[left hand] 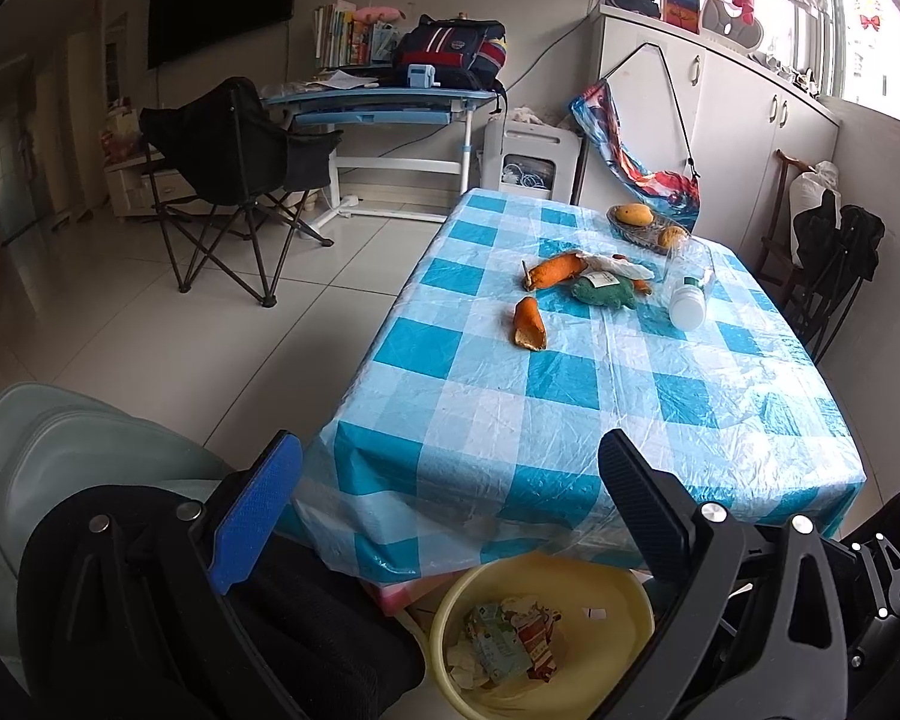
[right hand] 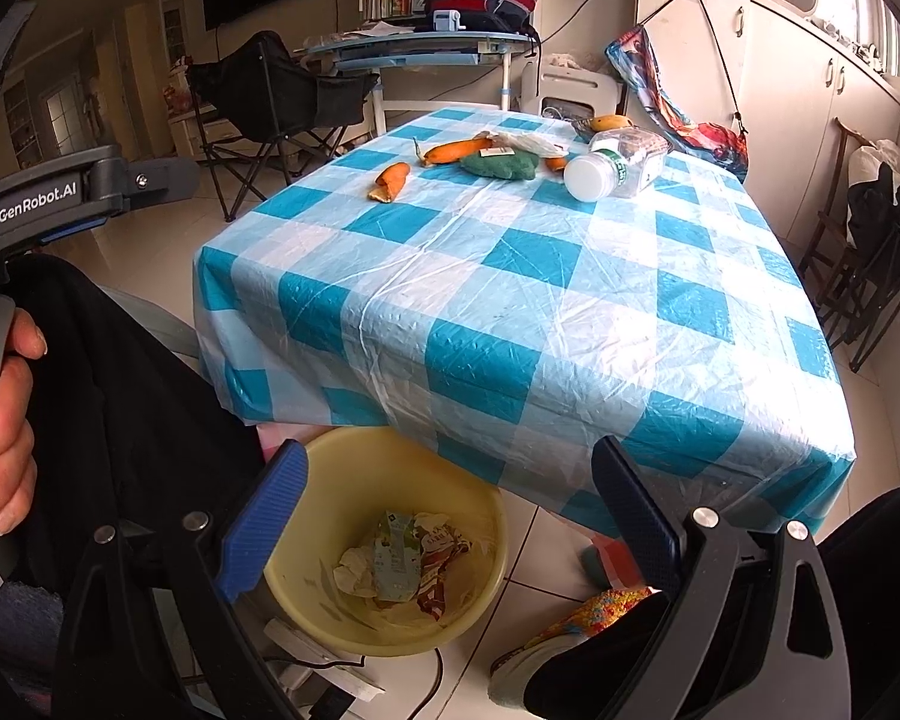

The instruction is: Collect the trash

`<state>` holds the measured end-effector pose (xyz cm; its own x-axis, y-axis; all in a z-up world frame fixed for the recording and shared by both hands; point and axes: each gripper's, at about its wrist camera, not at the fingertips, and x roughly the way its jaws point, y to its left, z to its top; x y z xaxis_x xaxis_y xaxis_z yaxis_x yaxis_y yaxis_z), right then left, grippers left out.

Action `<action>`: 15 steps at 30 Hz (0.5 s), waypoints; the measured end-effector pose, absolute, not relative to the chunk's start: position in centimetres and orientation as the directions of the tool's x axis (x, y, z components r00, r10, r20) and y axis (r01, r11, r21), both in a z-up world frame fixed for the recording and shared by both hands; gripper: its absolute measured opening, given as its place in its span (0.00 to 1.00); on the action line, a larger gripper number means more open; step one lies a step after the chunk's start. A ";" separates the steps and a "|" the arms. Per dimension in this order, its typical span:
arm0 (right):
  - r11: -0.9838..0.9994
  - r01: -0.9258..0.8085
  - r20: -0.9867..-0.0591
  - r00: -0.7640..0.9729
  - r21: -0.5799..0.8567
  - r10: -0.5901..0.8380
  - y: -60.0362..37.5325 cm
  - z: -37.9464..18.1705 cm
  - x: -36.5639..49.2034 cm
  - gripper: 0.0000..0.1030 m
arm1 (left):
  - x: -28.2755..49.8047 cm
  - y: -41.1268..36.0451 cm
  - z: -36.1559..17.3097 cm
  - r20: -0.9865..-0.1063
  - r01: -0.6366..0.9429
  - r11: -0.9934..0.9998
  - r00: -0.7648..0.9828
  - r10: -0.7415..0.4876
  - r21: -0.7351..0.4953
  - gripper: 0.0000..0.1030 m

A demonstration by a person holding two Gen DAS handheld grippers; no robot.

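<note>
A yellow trash bin (left hand: 624,594) (right hand: 492,516) stands on the floor under the table's near edge, with crumpled wrappers (left hand: 504,642) (right hand: 402,558) inside. On the blue checked table (left hand: 570,396) (right hand: 540,300) lie two orange peels (left hand: 529,324) (right hand: 390,181) (left hand: 555,270) (right hand: 453,150), a green wrapper (left hand: 603,294) (right hand: 498,167), a white crumpled wrapper (left hand: 621,267) (right hand: 528,144) and a clear plastic bottle (left hand: 690,288) (right hand: 615,165). My left gripper (left hand: 450,474) and right gripper (right hand: 450,480) are both open and empty above the bin, short of the table's near edge.
A fruit basket with mangoes (left hand: 645,219) (right hand: 606,122) sits at the table's far end. A black folding chair (left hand: 228,150) and a blue desk (left hand: 384,102) stand behind on the left. White cabinets (left hand: 720,108) line the right wall. A shoe (right hand: 570,642) is beside the bin.
</note>
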<state>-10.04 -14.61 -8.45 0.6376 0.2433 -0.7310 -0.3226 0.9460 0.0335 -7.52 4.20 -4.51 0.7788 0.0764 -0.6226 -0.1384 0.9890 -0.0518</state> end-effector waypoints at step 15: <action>0.944 -0.329 -0.734 0.635 0.025 0.241 -14.1 -8.5 -10.0 0.89 | -7.5 4.3 -4.5 -0.624 -0.138 0.989 0.778 0.073 -0.056 0.93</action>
<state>-10.04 -14.12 -8.48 0.6350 0.2408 -0.7341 -0.3294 0.9439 0.0246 -7.52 4.30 -4.51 0.7776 0.0730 -0.6245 -0.1380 0.9888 -0.0563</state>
